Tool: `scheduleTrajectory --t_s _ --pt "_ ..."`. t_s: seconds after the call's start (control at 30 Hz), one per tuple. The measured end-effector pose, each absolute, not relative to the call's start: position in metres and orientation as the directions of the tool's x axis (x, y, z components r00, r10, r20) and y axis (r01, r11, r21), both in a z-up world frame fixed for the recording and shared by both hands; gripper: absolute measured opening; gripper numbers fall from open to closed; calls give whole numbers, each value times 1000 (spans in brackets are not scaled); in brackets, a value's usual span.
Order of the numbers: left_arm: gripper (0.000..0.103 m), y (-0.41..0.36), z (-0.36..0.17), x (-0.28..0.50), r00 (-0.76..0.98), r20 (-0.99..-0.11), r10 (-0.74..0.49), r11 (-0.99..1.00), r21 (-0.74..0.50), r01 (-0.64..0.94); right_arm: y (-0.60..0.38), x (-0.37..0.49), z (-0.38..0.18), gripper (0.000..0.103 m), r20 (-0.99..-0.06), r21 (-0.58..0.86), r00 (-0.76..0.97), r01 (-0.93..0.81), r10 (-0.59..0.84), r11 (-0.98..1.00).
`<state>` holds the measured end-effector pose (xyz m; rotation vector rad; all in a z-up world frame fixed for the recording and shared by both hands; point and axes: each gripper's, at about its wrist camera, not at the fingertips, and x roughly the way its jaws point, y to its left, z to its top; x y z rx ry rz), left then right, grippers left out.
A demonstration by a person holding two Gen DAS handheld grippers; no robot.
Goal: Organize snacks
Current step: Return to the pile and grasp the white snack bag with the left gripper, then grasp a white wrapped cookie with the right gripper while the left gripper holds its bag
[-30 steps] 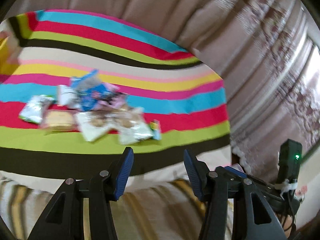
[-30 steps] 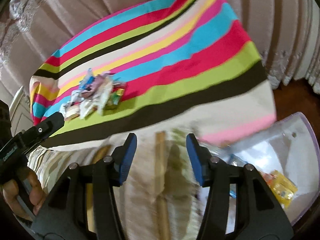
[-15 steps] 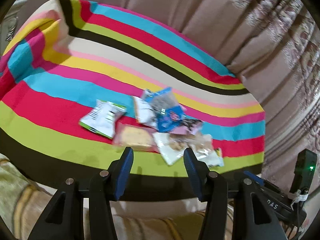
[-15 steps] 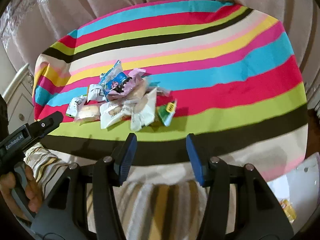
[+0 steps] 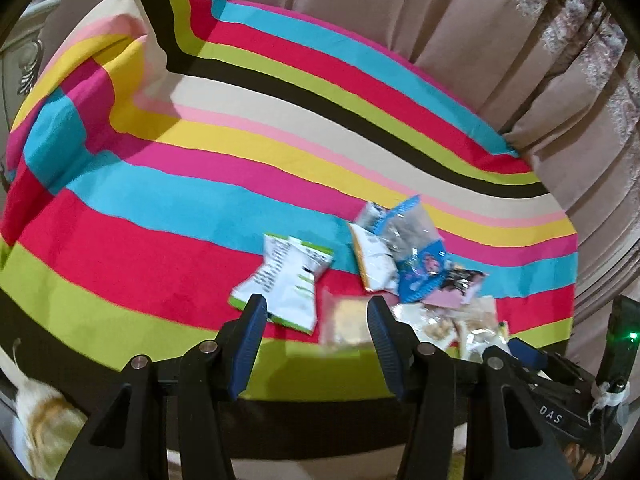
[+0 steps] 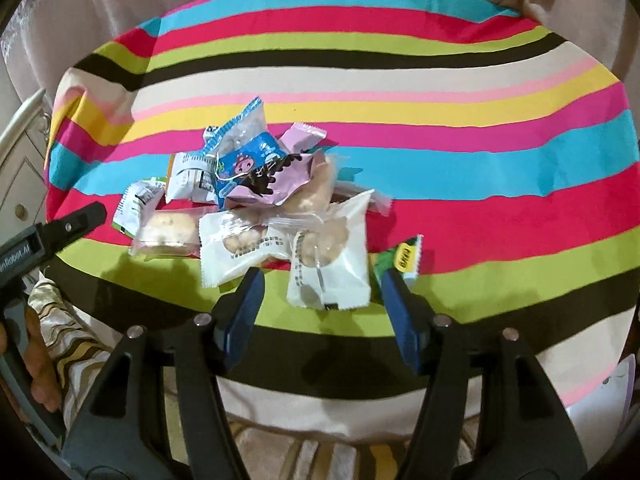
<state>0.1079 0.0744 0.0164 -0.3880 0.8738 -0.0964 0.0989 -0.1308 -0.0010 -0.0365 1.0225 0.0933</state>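
A pile of snack packets lies on a striped cloth [image 6: 480,184]. It holds a blue packet [image 6: 248,156], a pink packet [image 6: 280,176], two white cookie packets [image 6: 332,264], a clear cracker packet [image 6: 168,232] and a small green packet [image 6: 404,260]. My right gripper [image 6: 320,300] is open and empty, just before the white packets. My left gripper [image 5: 316,328] is open and empty, near a white-green packet [image 5: 288,280] and the cracker packet [image 5: 346,320]. The blue packet [image 5: 416,268] lies to its right.
Beige curtains [image 5: 440,20] hang behind the striped surface. A white cabinet [image 6: 20,168] stands at the left. A clear plastic bin edge [image 6: 612,392] shows at the lower right. The left gripper's body [image 6: 48,236] shows in the right wrist view.
Both grippers have swung toward the pile and come closer. The right view turned away from the clear bin to face the snacks. Both stayed open.
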Motion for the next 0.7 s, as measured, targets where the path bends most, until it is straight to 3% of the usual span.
scheduleTrajectory --t_s 0.1,0.5,0.53,0.63,0.7 --pt "64 75 13 122 624 -755 -201 945 -318 -80 -128 108 -8 64 -865 10 499 -96 56 995" --pt "64 71 -17 165 511 -851 -118 977 -191 -92 -116 133 -27 64 -886 -77 462 -86 -29 993" --pt "63 69 -18 167 509 -853 -116 979 -183 -85 -116 134 -28 61 -885 -84 464 -81 -37 993" --pt "45 65 -19 171 510 -856 -82 988 -137 -72 -116 137 -28 58 -882 -100 468 -74 -54 992" --pt "42 62 -19 169 514 -854 -81 990 -130 -59 -117 137 -28 56 -881 -102 470 -73 -56 992"
